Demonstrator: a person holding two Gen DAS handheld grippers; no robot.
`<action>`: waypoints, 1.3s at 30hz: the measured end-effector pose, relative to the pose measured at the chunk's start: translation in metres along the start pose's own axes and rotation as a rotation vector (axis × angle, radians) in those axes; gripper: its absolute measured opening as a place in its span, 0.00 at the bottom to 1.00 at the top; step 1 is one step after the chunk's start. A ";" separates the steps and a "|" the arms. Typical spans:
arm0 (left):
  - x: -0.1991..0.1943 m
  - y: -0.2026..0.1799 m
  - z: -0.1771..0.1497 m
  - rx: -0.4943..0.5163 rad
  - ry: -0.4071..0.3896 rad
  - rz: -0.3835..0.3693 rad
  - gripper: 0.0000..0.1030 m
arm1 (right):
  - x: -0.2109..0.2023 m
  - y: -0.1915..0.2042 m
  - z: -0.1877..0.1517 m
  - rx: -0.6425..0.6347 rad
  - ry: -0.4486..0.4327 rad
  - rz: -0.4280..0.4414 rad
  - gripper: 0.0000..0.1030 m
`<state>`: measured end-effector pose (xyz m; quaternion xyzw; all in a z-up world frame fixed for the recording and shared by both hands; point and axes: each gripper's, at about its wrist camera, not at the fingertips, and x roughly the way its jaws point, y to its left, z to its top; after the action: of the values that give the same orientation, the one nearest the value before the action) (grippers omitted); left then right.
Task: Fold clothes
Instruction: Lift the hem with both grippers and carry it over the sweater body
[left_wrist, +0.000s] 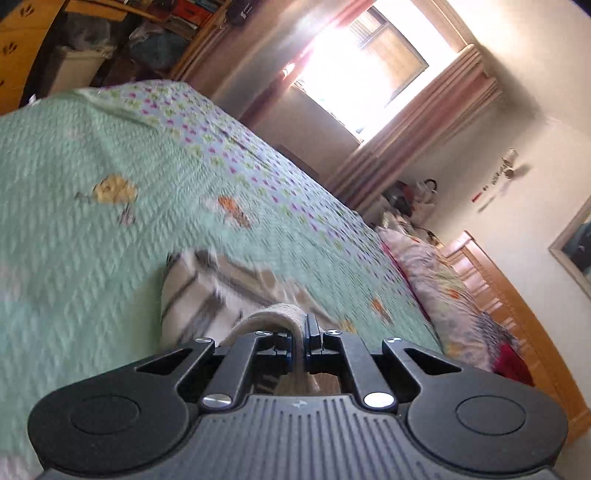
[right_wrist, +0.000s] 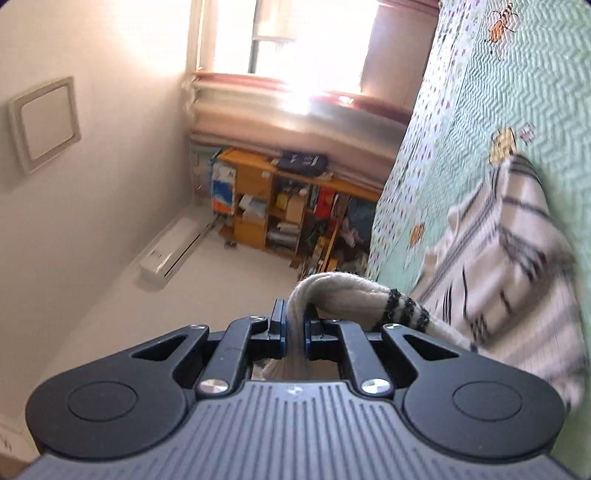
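1. Left tool (left_wrist: 302, 338) was clamped on an edge of the striped cream garment (left_wrist: 207, 291); right tool (right_wrist: 293, 334) pinched another edge.
2. Garment hung btwn tools, rest draped on the quilted bed (left_wrist: 92, 155).
3. Best: keep both edges level & taut, lay flat w/o bunching.

A cream garment (right_wrist: 491, 236) with dark stripes is lying rumpled on the bed. Two bunched edges are rising off it, pinched up.
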<state>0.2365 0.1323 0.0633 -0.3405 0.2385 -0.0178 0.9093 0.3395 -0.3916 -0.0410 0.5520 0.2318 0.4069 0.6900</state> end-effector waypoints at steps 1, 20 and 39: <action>0.019 0.002 0.011 0.004 -0.002 0.020 0.06 | 0.014 -0.008 0.010 -0.003 -0.003 -0.017 0.10; 0.224 0.069 0.042 0.044 0.086 0.277 0.06 | 0.154 -0.148 0.072 0.125 0.009 -0.362 0.10; 0.192 0.068 0.064 0.005 -0.040 0.350 0.63 | 0.136 -0.154 0.079 0.202 -0.128 -0.278 0.66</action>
<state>0.4257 0.1863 -0.0188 -0.2916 0.2757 0.1472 0.9040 0.5241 -0.3349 -0.1473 0.6058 0.3011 0.2466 0.6939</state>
